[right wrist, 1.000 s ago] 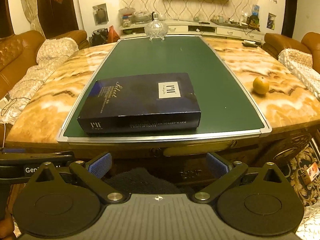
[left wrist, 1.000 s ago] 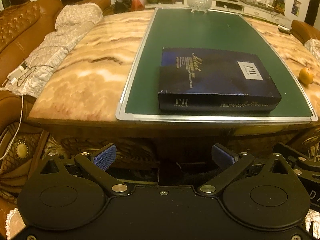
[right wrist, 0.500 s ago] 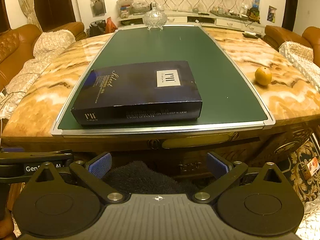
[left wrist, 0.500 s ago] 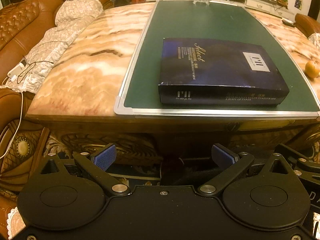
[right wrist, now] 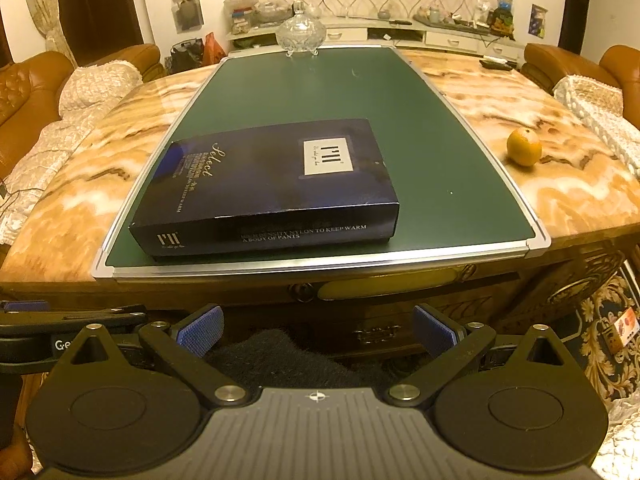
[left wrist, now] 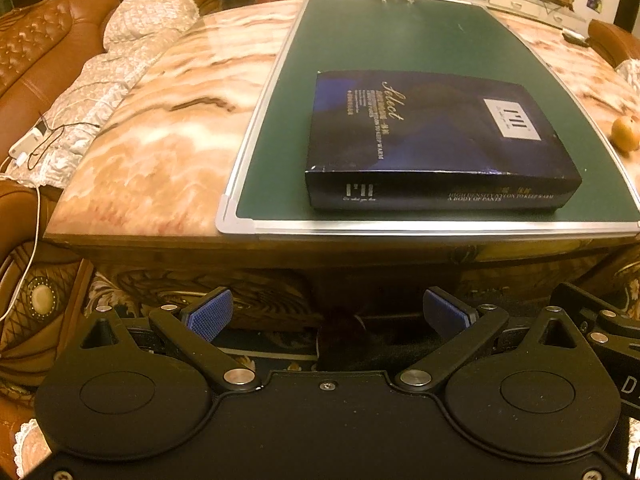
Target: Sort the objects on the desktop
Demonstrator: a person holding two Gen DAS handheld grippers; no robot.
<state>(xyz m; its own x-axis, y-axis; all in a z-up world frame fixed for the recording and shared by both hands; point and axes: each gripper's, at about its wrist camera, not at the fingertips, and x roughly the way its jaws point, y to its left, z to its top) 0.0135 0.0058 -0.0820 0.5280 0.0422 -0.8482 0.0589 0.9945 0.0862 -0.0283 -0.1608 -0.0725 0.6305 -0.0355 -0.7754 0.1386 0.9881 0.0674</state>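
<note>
Holding both grippers low in front of the marbled orange-and-cream stone bench (right wrist: 500, 92), you have nothing gripped yet: the left gripper (left wrist: 328, 316) has its blue-padded fingers (left wrist: 208, 314) spread wide and empty, and the right gripper (right wrist: 316, 330) shows the same wide, empty spread.

Your likely trouble is the flat dark-blue cardboard box (right wrist: 268, 184). It looks wider than either spread of fingers, so a grab across its broad face would probably slip or fail; you would need a short edge or a corner, or both grippers together. It also lies close to the near rim of the green metal-framed board (right wrist: 320, 88), so a clumsy push toward you could slide it off the board and over the bench edge. The small round orange fruit (right wrist: 524, 146) sits on bare stone to the right of the board, apart from the box; a nudge could set it rolling toward the bench edge. The clear cut-glass lidded bowl (right wrist: 301, 34) at the far end of the board is fragile, so sweep nothing that way.

Relative to your fingers, the box lies above and ahead, well apart from both pairs. From the left gripper it sits slightly right of centre; from the right gripper, slightly left. Neither pair touches anything.
</note>
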